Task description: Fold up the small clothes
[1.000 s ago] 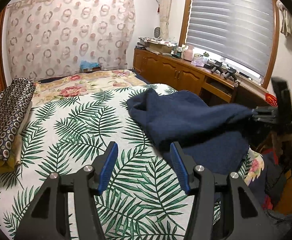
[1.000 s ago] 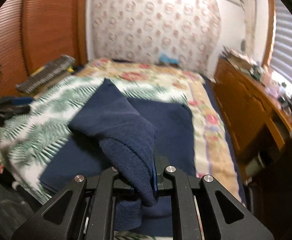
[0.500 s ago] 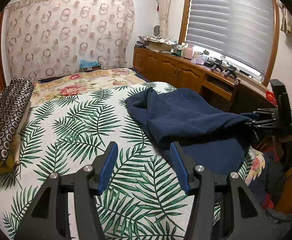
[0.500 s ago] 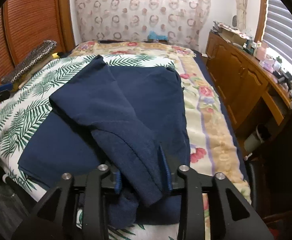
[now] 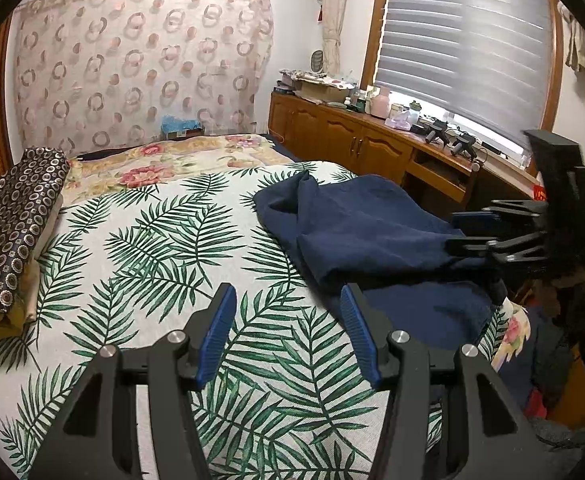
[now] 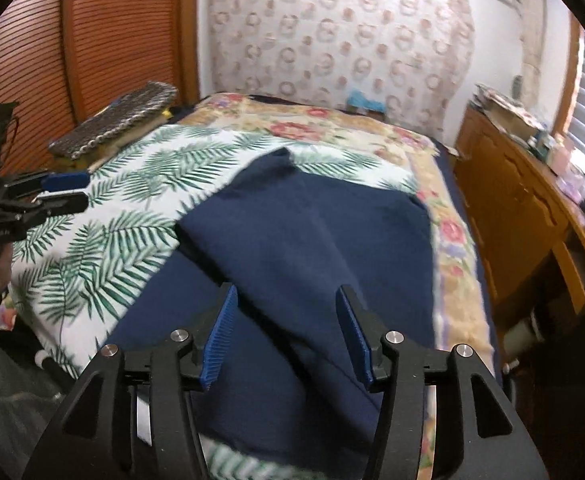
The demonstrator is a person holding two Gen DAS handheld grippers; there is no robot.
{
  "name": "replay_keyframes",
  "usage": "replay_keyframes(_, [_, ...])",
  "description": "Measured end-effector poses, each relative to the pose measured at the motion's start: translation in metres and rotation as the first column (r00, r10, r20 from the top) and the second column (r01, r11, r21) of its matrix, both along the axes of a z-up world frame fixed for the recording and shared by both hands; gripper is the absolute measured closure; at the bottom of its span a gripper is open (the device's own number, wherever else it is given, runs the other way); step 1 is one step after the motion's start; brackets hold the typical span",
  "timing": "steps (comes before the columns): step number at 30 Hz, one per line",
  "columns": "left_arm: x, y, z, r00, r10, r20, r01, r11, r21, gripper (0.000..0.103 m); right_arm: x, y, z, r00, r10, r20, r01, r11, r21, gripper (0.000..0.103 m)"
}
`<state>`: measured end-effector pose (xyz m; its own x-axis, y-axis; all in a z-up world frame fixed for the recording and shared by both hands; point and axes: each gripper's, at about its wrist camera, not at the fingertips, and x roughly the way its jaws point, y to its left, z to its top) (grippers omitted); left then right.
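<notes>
A dark blue garment [image 5: 364, 232] lies partly folded on the leaf-print bedspread [image 5: 152, 264], one flap laid over the rest. In the right wrist view the blue garment [image 6: 304, 248] fills the middle, and my right gripper [image 6: 286, 300] hovers just above its near fold. Its jaws are opening, and the pads stand apart from the cloth. My right gripper [image 5: 468, 232] also shows at the right edge of the left wrist view. My left gripper [image 5: 286, 300] stays open over bare bedspread to the left of the garment, holding nothing; it appears again as the left gripper [image 6: 72, 192] far left.
A folded ring-patterned cloth [image 5: 8, 224] rests on a stack at the bed's left side. A wooden cabinet [image 5: 372, 148] with clutter runs along the right under the window blinds. A floral sheet [image 5: 172, 160] covers the bed's far end. A wooden slatted door [image 6: 92, 40] stands at left.
My right gripper has let go of the blue garment's fold and its jaws have spread. The lifted flap has dropped flat onto the garment. My left gripper has not moved.
</notes>
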<state>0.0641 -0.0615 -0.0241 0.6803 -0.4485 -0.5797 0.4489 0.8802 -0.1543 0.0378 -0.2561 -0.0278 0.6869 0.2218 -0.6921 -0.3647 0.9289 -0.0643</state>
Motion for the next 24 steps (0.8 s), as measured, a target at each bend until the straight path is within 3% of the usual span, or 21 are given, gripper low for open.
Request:
replay_keyframes(11, [-0.001,-0.001,-0.006,1.000,-0.005,-0.013,0.005,1.000,-0.003,0.050,0.057,0.063,-0.042,0.980,0.152,-0.125,-0.156,0.988,-0.021,0.051])
replay_keyframes(18, [-0.002,-0.001,-0.008,1.000,-0.008,-0.018,0.007,1.000,-0.005,0.050,0.069,0.067,-0.060,0.972,0.160,-0.171,-0.174,0.983,-0.066,0.051])
replay_keyframes(20, [-0.002,-0.002,-0.008,1.000,-0.009,-0.019,0.009,1.000,-0.005,0.050,0.071,0.063,-0.060,0.975,0.155,-0.157,-0.167,0.984,-0.068,0.061])
replay_keyframes(22, [-0.003,-0.002,-0.009,1.000,-0.010,-0.019,0.010,1.000,-0.004,0.050,0.071,0.058,-0.057,0.978,0.153,-0.140,-0.162,0.985,-0.055,0.089])
replay_keyframes(24, [-0.002,-0.002,-0.009,1.000,-0.010,-0.019,0.010,1.000,-0.004,0.050,0.073,0.050,-0.051,0.981,0.146,-0.127,-0.149,0.989,-0.011,0.095])
